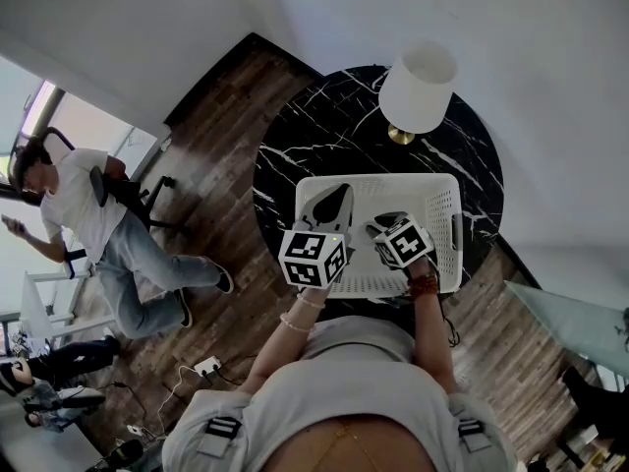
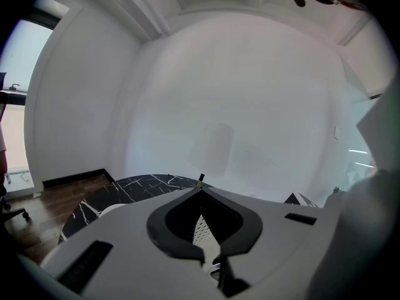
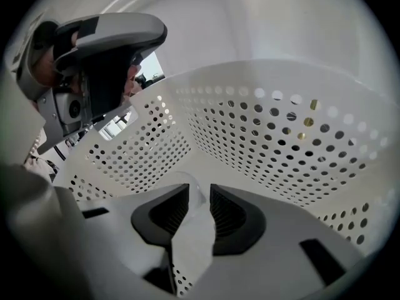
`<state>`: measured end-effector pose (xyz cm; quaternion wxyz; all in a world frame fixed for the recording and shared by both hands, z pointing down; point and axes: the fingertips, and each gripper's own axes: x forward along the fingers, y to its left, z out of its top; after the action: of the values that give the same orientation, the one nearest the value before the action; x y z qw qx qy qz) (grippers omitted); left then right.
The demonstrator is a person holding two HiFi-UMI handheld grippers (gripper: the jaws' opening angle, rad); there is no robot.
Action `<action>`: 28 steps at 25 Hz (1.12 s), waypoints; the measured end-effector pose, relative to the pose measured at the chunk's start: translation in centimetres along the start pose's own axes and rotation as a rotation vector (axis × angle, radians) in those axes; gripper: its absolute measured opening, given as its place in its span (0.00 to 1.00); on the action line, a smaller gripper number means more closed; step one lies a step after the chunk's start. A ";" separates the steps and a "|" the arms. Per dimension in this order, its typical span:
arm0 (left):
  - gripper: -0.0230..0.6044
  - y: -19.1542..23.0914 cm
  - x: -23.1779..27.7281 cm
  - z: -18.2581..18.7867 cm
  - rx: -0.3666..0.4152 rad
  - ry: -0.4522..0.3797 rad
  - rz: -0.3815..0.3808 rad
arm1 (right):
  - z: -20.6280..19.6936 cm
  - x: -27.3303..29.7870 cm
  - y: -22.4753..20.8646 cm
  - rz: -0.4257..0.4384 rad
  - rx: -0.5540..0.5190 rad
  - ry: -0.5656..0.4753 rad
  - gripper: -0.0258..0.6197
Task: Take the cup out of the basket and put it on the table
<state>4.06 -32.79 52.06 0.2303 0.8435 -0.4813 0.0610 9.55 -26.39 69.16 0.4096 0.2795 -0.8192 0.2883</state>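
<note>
Only the head view shows the round black table (image 1: 295,155) carrying the white basket (image 1: 442,214) and a lamp (image 1: 418,87). Only the right gripper view shows the basket's perforated inside, where the right gripper (image 3: 200,195) has its jaws clenched on a clear cup (image 3: 187,181). The left gripper (image 2: 200,194) has its jaws meeting at the tips, holding nothing

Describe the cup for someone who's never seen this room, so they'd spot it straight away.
Find the round black marble table; on it, near the white lamp, sits a white perforated basket. The cup is inside it, between the right gripper's jaws: clear, the only see-through thing there.
</note>
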 end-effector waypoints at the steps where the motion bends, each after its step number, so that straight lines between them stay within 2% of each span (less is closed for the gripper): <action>1: 0.05 0.1 0.0 0.0 -0.001 0.001 0.002 | -0.1 0.2 -0.1 -0.001 -0.003 0.010 0.18; 11: 0.05 0.8 -0.1 -0.3 -0.021 0.003 0.017 | -0.2 1.4 -0.3 -0.026 -0.086 0.146 0.18; 18: 0.05 1.2 0.2 -0.4 -0.027 0.005 0.019 | -0.7 2.4 -0.2 -0.033 -0.098 0.188 0.18; 22: 0.05 1.1 0.3 -0.4 -0.025 0.007 0.014 | -1.2 2.6 0.1 -0.009 -0.050 0.198 0.18; 28: 0.05 1.1 0.4 -0.4 -0.024 0.006 0.010 | -1.2 2.4 -0.9 -0.040 -0.050 0.197 0.18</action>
<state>3.41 -33.40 52.87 0.2419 0.8382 -0.4853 0.0589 9.56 -26.75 72.01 0.5006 0.2559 -0.7762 0.2854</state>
